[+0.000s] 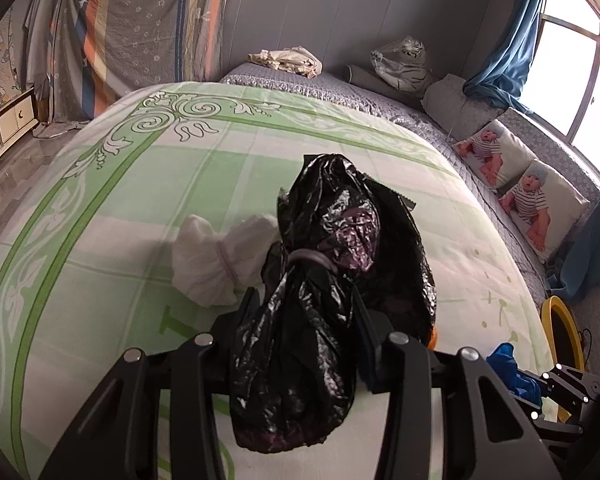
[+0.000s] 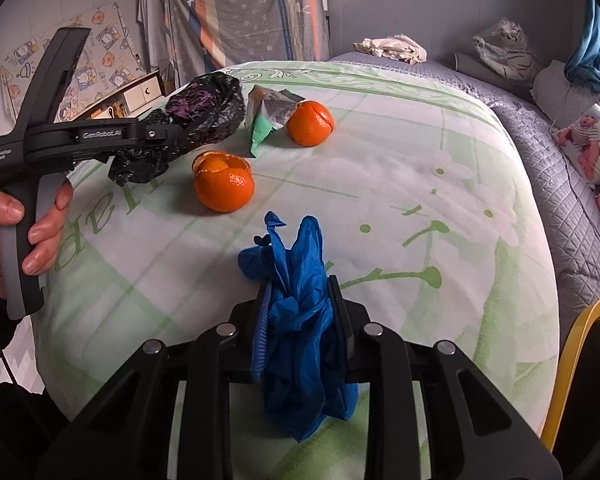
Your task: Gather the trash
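My left gripper point(image 1: 304, 312) is shut on a crumpled black plastic bag point(image 1: 332, 240), which bulges out past the fingers and hangs below them above the bed. Just left of the bag lies a white crumpled wad point(image 1: 212, 264). My right gripper point(image 2: 300, 308) is shut on a bunched blue glove point(image 2: 296, 264), pinched at its middle, with both ends sticking out. In the right wrist view a hand point(image 2: 8, 224) holds the left gripper point(image 2: 172, 136) with the black bag point(image 2: 204, 112) at the far left. Two orange peels point(image 2: 224, 184) point(image 2: 310, 122) and a green-and-silver wrapper point(image 2: 268, 116) lie on the cover.
The bed's green-and-white cover point(image 2: 420, 160) fills both views. A yellow-rimmed bin point(image 2: 580, 360) stands at the bed's right edge. Pillows with a printed picture point(image 1: 500, 156), a grey quilt point(image 1: 340, 88) and bundled cloth point(image 1: 288, 60) sit at the far side. A cabinet point(image 1: 8, 120) stands on the left.
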